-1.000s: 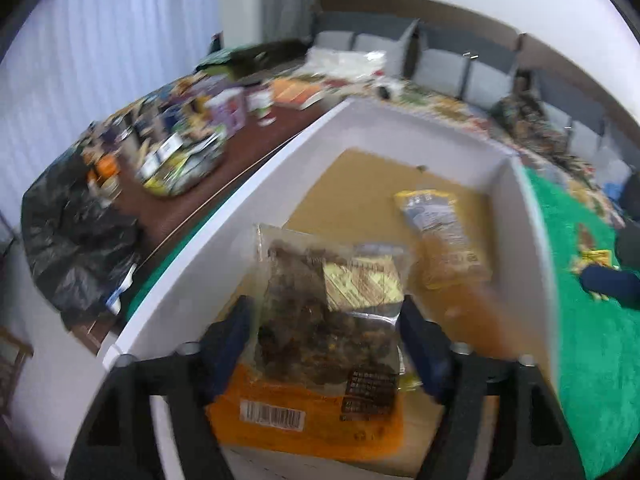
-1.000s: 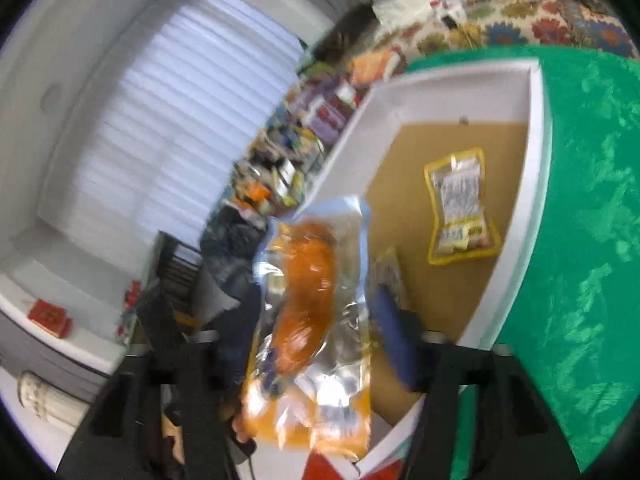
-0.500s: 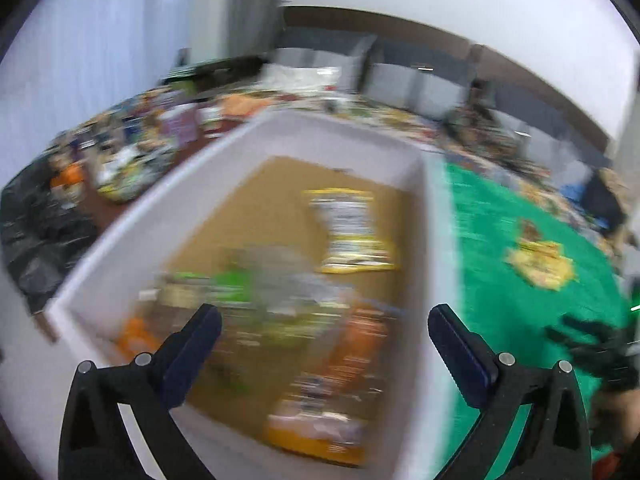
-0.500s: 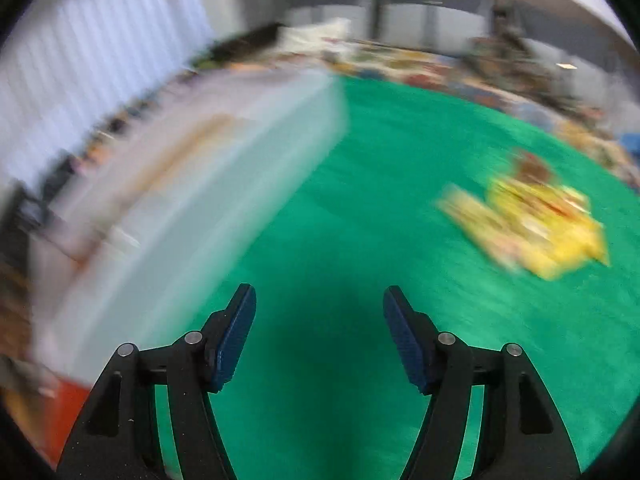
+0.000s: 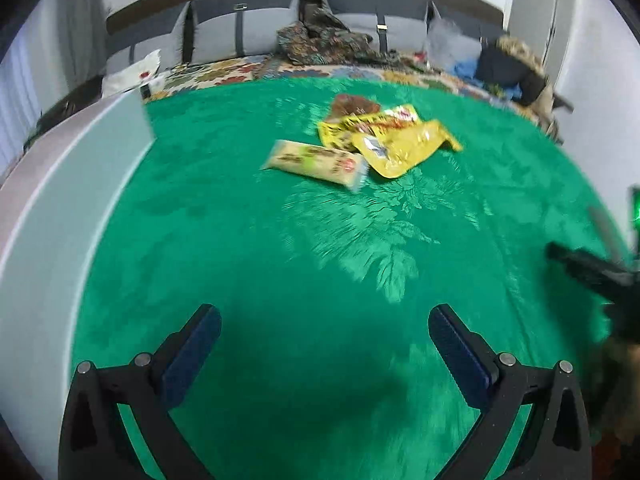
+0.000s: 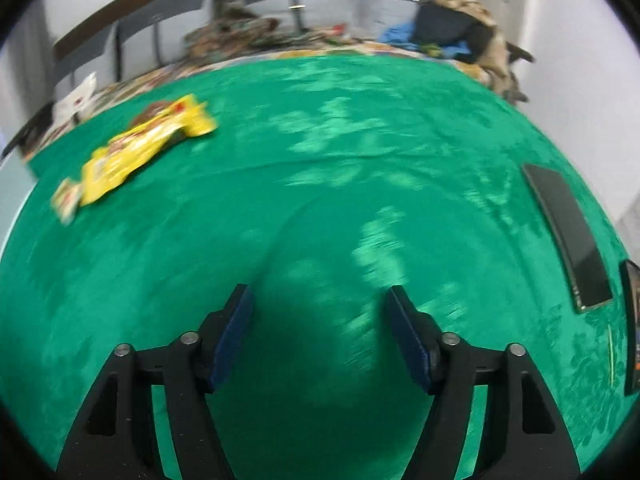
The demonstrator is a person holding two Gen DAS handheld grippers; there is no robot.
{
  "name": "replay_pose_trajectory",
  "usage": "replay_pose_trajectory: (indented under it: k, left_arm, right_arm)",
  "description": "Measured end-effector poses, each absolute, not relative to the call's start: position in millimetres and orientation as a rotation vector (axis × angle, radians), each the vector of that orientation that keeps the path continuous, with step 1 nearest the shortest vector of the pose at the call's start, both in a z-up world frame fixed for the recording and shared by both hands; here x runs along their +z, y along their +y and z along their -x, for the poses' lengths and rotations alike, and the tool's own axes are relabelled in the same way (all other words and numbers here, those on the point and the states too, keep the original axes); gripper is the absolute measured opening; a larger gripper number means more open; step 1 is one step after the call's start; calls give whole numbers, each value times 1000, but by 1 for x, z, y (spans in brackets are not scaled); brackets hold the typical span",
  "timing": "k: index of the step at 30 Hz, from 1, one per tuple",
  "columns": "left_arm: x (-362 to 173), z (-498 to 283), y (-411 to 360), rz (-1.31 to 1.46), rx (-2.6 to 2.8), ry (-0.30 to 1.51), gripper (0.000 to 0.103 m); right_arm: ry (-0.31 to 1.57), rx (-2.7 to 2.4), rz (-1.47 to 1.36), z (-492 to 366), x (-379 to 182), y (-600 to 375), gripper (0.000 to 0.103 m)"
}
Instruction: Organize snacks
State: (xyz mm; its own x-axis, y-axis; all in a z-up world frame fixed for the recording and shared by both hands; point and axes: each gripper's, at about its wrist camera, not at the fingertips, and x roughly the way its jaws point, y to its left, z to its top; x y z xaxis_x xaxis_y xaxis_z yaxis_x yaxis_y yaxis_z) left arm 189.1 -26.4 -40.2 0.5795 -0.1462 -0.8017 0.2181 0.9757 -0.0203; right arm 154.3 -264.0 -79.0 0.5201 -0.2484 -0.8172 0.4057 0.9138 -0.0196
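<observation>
A small pile of snack packets lies on the green cloth: a yellow pouch (image 5: 404, 148), a pale long packet (image 5: 316, 160) in front of it and a brown packet (image 5: 354, 105) behind. The pile also shows far left in the right wrist view (image 6: 136, 152). The white box (image 5: 60, 216) stands at the left edge; its inside is hidden. My left gripper (image 5: 324, 344) is open and empty, well short of the pile. My right gripper (image 6: 320, 328) is open and empty over bare cloth, the pile far to its left.
A dark flat device (image 6: 568, 232) lies on the cloth at the right. The other hand-held gripper (image 5: 596, 272) shows at the right edge of the left wrist view. A sofa with clothes and bags (image 5: 328, 40) runs behind the table.
Both grippers let their snack bags go into the white box, then swung right, away from it, over the green cloth. Both now stand open and empty, facing the remaining pile.
</observation>
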Motion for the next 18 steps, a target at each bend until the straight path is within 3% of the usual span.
replay_pose_trajectory:
  k: [3,5,18]
  left_arm:
    - [-58,-215,-54,-107,-176,930,102]
    - [-65,-226,-65,-115,-159,926,102]
    - [-79,-238,-67,-76,-166,950,103]
  right_arm:
    - [946,-441,-188,-166,-81,-277,84]
    - [950,-441,-188,-166,-81,-282,87]
    - [950,-439,-190,-168,-82,-280,88]
